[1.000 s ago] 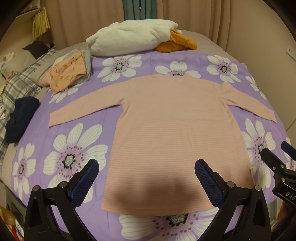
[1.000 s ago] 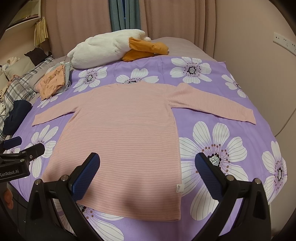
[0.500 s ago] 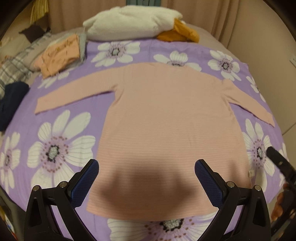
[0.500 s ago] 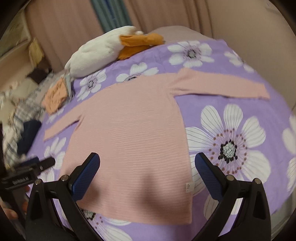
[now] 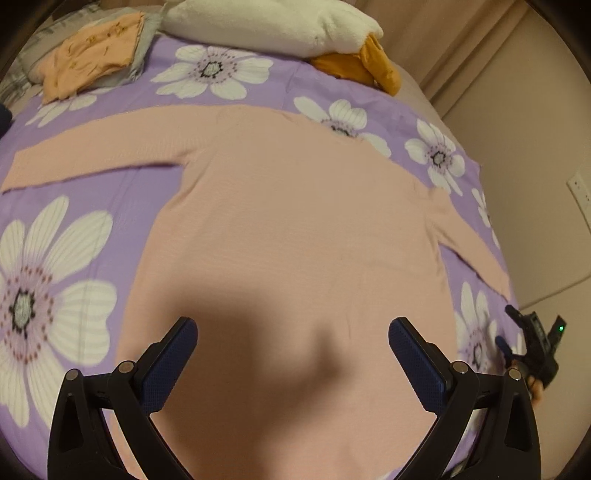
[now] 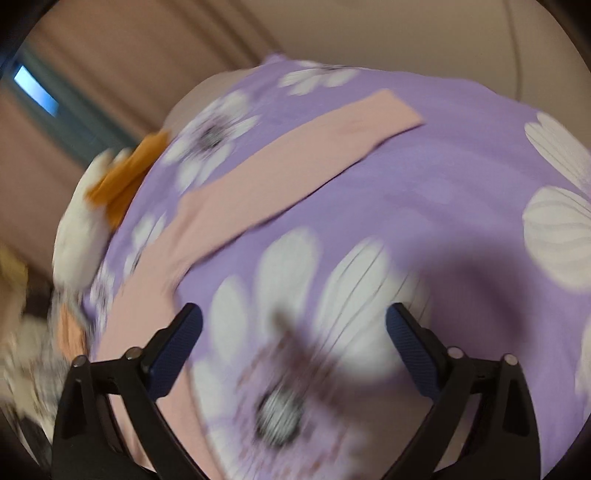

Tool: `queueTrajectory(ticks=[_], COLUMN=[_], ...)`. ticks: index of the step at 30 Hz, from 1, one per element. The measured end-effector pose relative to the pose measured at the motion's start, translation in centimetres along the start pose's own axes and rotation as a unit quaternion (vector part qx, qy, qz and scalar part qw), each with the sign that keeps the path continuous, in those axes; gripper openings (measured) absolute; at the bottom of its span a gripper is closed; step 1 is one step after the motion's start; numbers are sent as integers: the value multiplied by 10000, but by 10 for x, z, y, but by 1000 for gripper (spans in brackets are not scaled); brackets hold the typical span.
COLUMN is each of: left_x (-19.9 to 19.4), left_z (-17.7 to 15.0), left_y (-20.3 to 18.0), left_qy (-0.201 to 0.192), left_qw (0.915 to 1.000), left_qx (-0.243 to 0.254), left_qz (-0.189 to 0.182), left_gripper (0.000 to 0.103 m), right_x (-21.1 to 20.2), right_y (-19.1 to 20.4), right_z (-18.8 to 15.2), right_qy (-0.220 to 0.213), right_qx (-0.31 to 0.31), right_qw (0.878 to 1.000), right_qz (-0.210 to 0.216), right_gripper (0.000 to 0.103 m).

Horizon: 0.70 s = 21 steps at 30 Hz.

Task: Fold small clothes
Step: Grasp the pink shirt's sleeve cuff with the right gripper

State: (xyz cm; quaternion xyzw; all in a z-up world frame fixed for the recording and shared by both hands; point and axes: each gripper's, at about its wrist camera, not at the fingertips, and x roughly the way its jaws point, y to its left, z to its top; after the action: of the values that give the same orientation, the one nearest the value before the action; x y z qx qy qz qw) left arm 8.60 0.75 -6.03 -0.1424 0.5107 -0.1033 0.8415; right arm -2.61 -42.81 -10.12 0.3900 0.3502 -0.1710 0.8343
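**Pink top spread flat, both grippers open above it**

A pale pink long-sleeved knit top [image 5: 295, 229] lies flat, sleeves out, on a purple bedspread printed with white daisies [image 5: 55, 258]. The left gripper [image 5: 291, 362] hangs over the top's lower body, jaws spread wide and holding nothing. The right gripper [image 6: 293, 339], jaws equally wide and empty, sits over a daisy beside the top's right sleeve [image 6: 295, 162]; that view is blurred. A white plush cushion [image 5: 266, 22] and folded orange cloth [image 5: 92, 55] lie beyond.
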Motion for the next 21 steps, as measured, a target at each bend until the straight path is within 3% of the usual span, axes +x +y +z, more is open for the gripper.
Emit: queueTrajectory(ticks=[3,11,14,16,17,21], left_x=[9,30,38,42,42,43], left_z=[15,42,49,52,53,57], left_y=[-4,3,7,10,12,20], left_qy=[-93,-116,-77,-73,-65,-45], left_qw=[9998,9992,9987,9983,9981,9972], left_qx=[12,-197,-242,-279,-294,-340], left_qz=[178,329,452,514,532,663], left_gripper=[102,102,102,102,102,102], right_x=[19,54,61,66,68,54], right_y=[-20,-39,-50,-54,-55,-36], right_z=[37,104,118,122,124,128], right_qy=[-214,-673,-852,-831,-808,-915], right_qx=[523,982,1213,1241,1235,801], right_qw=[9983,9927,9887,9887,9891,9926], right_qz=[170,177,230,103,20,8], right_gripper=[91,76,48,14,7,7])
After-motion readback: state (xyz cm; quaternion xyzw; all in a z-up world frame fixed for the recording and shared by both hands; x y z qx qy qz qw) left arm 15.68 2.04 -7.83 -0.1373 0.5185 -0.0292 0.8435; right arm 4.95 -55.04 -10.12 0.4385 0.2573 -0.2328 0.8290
